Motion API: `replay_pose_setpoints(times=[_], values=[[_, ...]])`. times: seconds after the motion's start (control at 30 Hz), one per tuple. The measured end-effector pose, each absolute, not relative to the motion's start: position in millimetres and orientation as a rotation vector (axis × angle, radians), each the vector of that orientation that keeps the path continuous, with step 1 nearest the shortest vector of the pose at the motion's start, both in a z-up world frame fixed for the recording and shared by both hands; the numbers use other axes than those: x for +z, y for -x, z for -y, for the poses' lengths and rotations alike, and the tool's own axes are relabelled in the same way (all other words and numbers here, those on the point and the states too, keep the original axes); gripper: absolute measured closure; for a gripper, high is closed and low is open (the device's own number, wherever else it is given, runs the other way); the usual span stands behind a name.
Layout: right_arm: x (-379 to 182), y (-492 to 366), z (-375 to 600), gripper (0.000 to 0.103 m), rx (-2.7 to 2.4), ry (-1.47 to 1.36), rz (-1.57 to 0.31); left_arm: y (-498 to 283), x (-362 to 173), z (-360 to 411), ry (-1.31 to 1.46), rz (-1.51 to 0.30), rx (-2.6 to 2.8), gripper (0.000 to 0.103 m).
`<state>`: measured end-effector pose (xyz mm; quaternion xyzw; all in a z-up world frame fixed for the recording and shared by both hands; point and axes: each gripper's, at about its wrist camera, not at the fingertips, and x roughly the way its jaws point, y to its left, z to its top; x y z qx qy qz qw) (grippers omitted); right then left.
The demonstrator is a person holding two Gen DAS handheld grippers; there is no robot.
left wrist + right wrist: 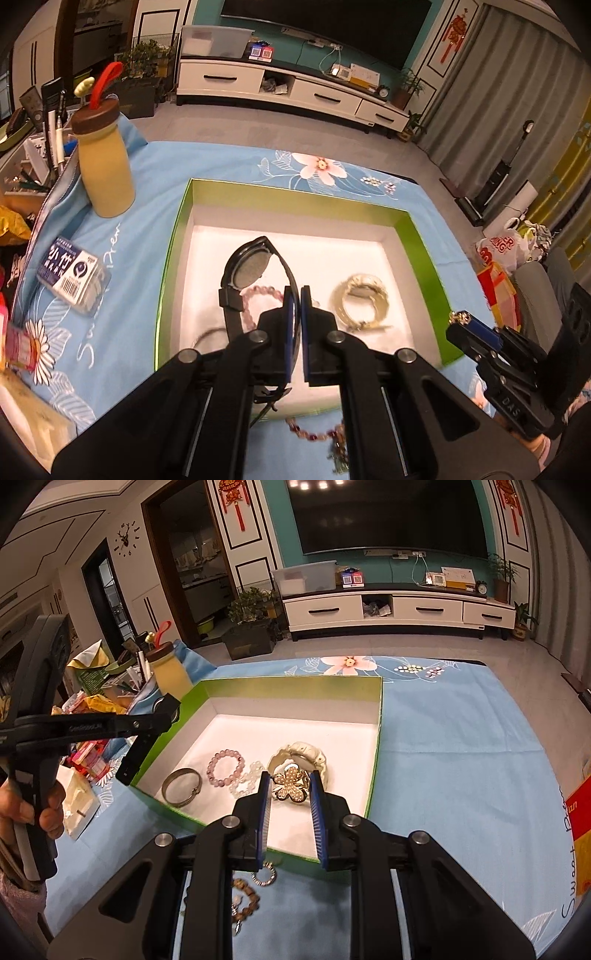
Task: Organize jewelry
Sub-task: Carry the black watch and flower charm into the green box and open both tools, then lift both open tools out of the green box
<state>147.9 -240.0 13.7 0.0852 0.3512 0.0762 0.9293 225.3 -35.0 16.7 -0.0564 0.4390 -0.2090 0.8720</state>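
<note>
Green cardboard box [295,686] with a white inside sits on a light blue flowery cloth [461,746], and that's where most of the jewelry already lies.

Left gripper [297,295] is pinched tight on the strap of a black watch [246,271]. The watch face hangs out in front of the fingers, above the box floor. From the right wrist view you can see the same gripper coming in from the left edge, with the watch strap dangling just over the box's left wall, and a hand [26,808] wrapped around the handle.

Right gripper [291,786] is clamped on a flower-shaped brooch [290,782], gold-ish with little white dots, petals sticking out between the blue pads. It's held over the near right part of the box.

On the box floor:
- a metal bangle [181,786] near the left corner
- a pink bead bracelet [226,766] next to it, touching a clear bead bracelet [247,777]
- a cream-coloured chunky bracelet [303,755] right behind the brooch

Outside the box, on the cloth by its near wall, lies a brown bead bracelet [245,897] and a small sparkly ring [264,875]. They're partly hidden under the right gripper's body.

A yellow bottle [105,166] with a brown lid and red strap stands on the cloth off the box's far left corner.
</note>
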Motion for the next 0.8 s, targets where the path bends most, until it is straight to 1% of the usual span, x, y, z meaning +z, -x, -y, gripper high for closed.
replay_pose_setpoints(times=[0.2, 0.27, 0.3, 0.33, 0.37, 0.4, 0.47, 0.5, 0.73, 0.8], values=[[3.1, -162.1, 243.5, 0.082, 0.137, -0.171, -0.744, -255.7, -1.1, 46.3, 0.059, -0.957, -0.374, 0.098], [0.0, -166.5, 245.5, 0.082, 0.125, -0.170, -0.751, -263.1, -6.0, 47.4, 0.048, -0.968, -0.350, 0.091], [-1.0, -168.1, 246.4, 0.082, 0.121, -0.169, -0.753, -267.0, -8.5, 46.9, 0.047, -0.976, -0.340, 0.089], [-1.9, -169.5, 247.6, 0.080, 0.114, -0.170, -0.754, -270.7, -11.0, 46.2, 0.042, -0.979, -0.323, 0.082], [-2.5, -170.1, 249.5, 0.071, 0.107, -0.178, -0.754, -271.3, -11.6, 45.0, 0.040, -0.978, -0.316, 0.077], [-2.8, -170.0, 250.9, 0.068, 0.104, -0.189, -0.753, -271.5, -10.6, 44.0, 0.041, -0.976, -0.314, 0.075], [-2.1, -167.5, 254.0, 0.063, 0.100, -0.209, -0.747, -267.3, -8.0, 40.1, 0.050, -0.962, -0.317, 0.064], [-1.8, -166.1, 254.7, 0.062, 0.097, -0.213, -0.744, -263.7, -6.8, 37.9, 0.054, -0.956, -0.316, 0.062], [10.2, -140.1, 257.7, 0.061, 0.108, -0.229, -0.728, -214.1, 17.1, 28.3, 0.023, -0.873, -0.328, 0.041], [14.3, -130.0, 256.3, 0.061, 0.116, -0.227, -0.725, -192.8, 24.3, 22.9, 0.029, -0.848, -0.337, 0.038]])
